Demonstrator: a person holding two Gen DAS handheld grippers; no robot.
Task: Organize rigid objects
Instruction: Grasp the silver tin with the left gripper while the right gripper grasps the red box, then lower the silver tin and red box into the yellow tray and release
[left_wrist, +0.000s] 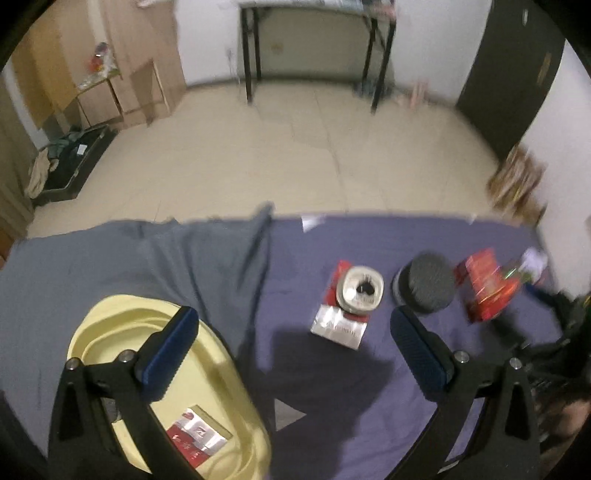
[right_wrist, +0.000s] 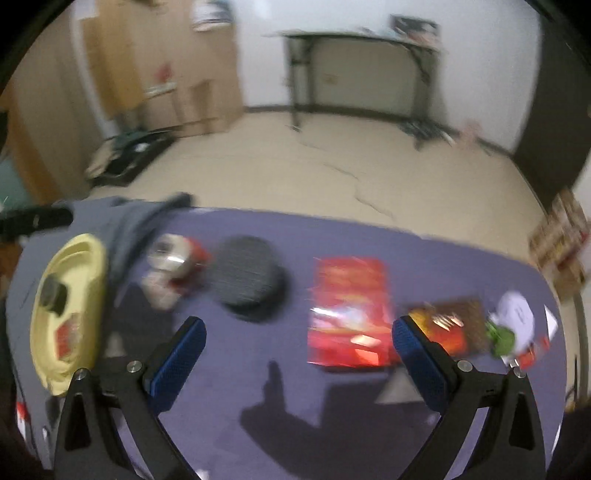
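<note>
A yellow tray (left_wrist: 110, 317) lies at the left on the purple cloth and holds a red-and-white packet (left_wrist: 199, 435). My left gripper (left_wrist: 291, 347) is open and empty above the cloth, its left finger over the tray. Ahead of it a silver can (left_wrist: 360, 290) stands on a red-and-silver packet (left_wrist: 341, 325), beside a round dark lidded tin (left_wrist: 428, 282) and a red box (left_wrist: 484, 286). My right gripper (right_wrist: 295, 354) is open and empty over the cloth, just in front of the red box (right_wrist: 349, 310). The tin (right_wrist: 249, 277), the can (right_wrist: 171, 258) and the tray (right_wrist: 92, 266) lie to its left.
A brown-and-orange packet (right_wrist: 450, 325), a white-and-green object (right_wrist: 511, 321) and small items lie at the cloth's right end. A grey cloth (left_wrist: 147, 258) covers the table's left part. Beyond the table's far edge are bare floor, a black desk (left_wrist: 314, 44) and cardboard boxes (left_wrist: 140, 74).
</note>
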